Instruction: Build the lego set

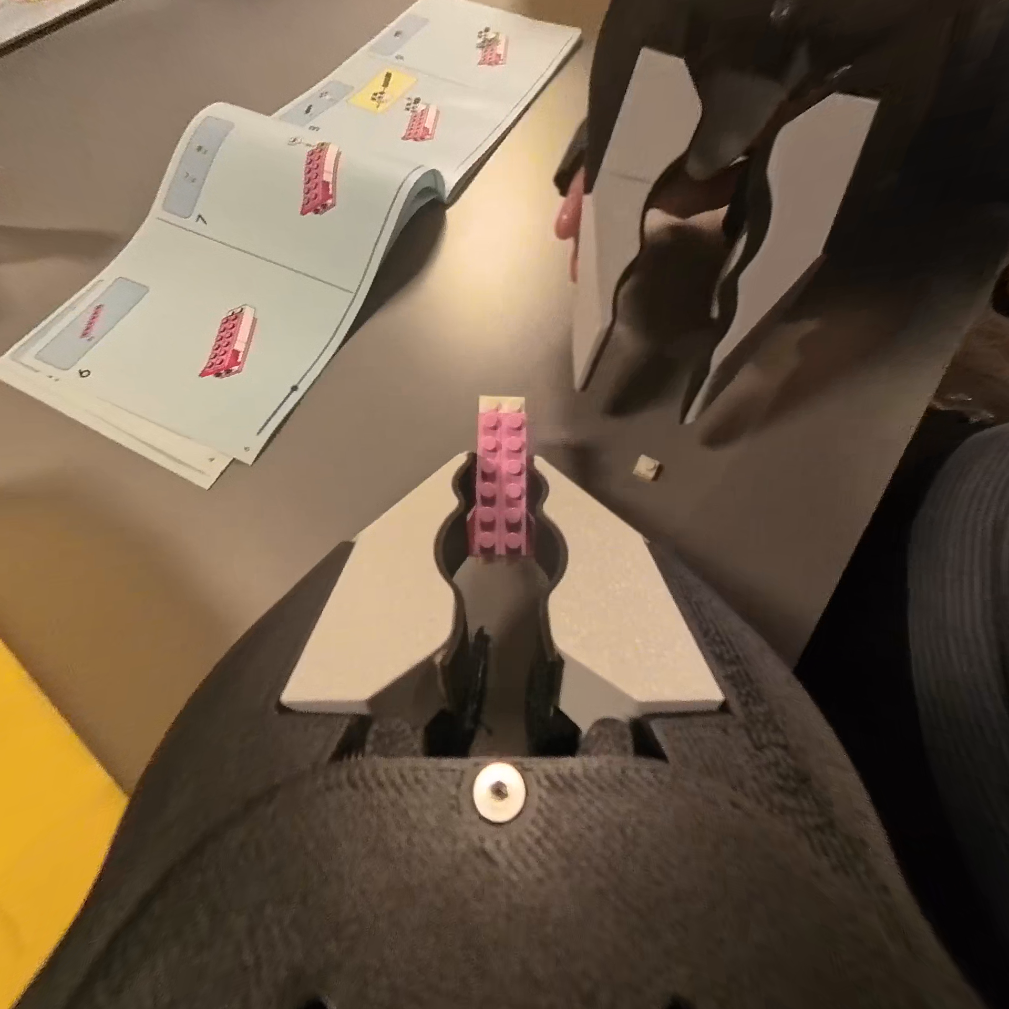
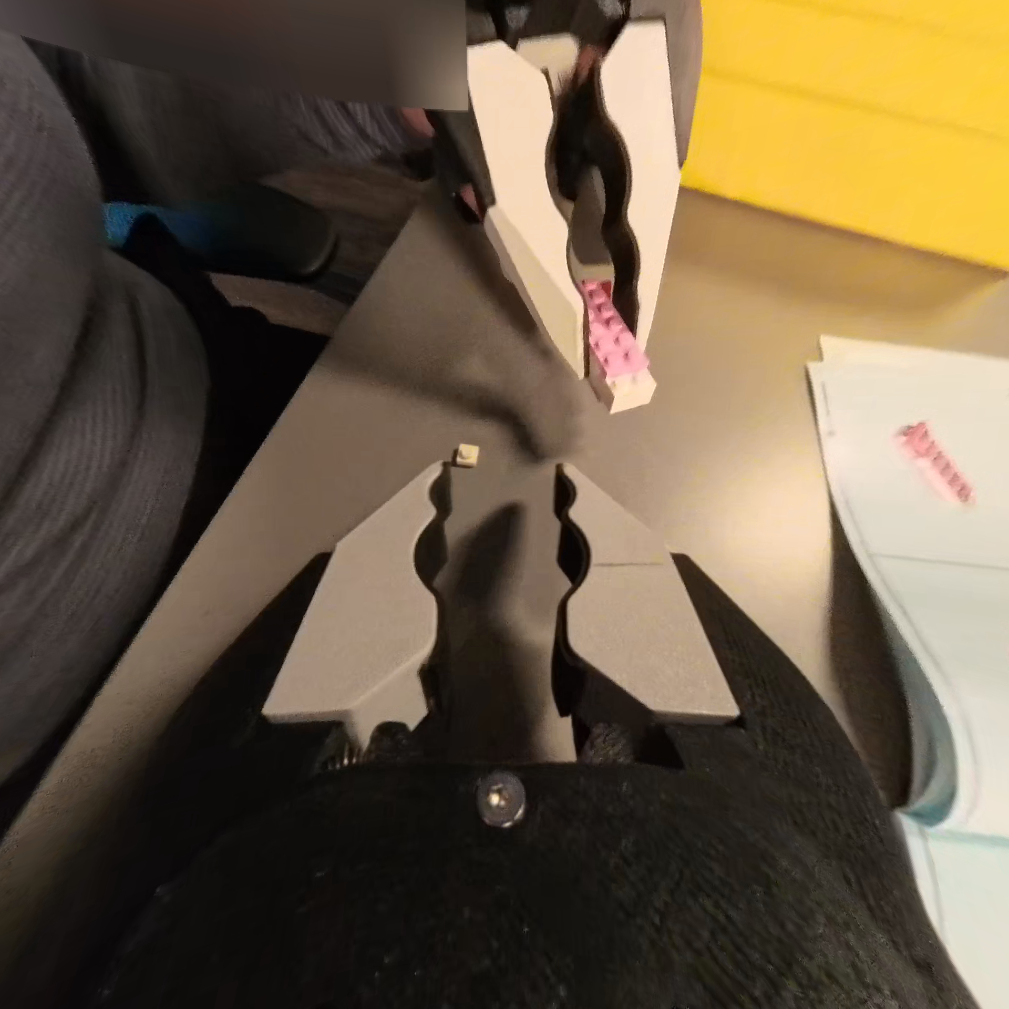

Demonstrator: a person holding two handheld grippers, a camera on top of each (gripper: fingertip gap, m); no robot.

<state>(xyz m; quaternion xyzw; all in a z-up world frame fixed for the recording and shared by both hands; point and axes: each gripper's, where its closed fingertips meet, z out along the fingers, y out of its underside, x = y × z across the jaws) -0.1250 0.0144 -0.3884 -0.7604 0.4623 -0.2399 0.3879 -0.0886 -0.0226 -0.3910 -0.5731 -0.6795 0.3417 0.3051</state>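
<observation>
My left gripper [image 1: 501, 464] is shut on a pink studded brick assembly [image 1: 501, 480] with a white brick at its far end, held above the grey table [image 1: 164, 546]. It also shows in the right wrist view, where the assembly [image 2: 614, 338] sticks out of the left gripper's fingers [image 2: 535, 218]. My right gripper [image 2: 501, 464] is open with nothing between its pads, low over the table. A tiny white one-stud piece [image 2: 466, 454] lies on the table just beyond its left fingertip, apart from it. The piece also shows in the left wrist view [image 1: 648, 468], below the right gripper [image 1: 644, 404].
An open instruction booklet [image 1: 262, 262] lies at the left of the left wrist view and shows at the right edge of the right wrist view [image 2: 917, 491]. A yellow box [image 2: 852, 125] stands at the back. The table edge [image 2: 306, 382] runs diagonally, with a person's dark clothing [image 2: 71, 382] beyond.
</observation>
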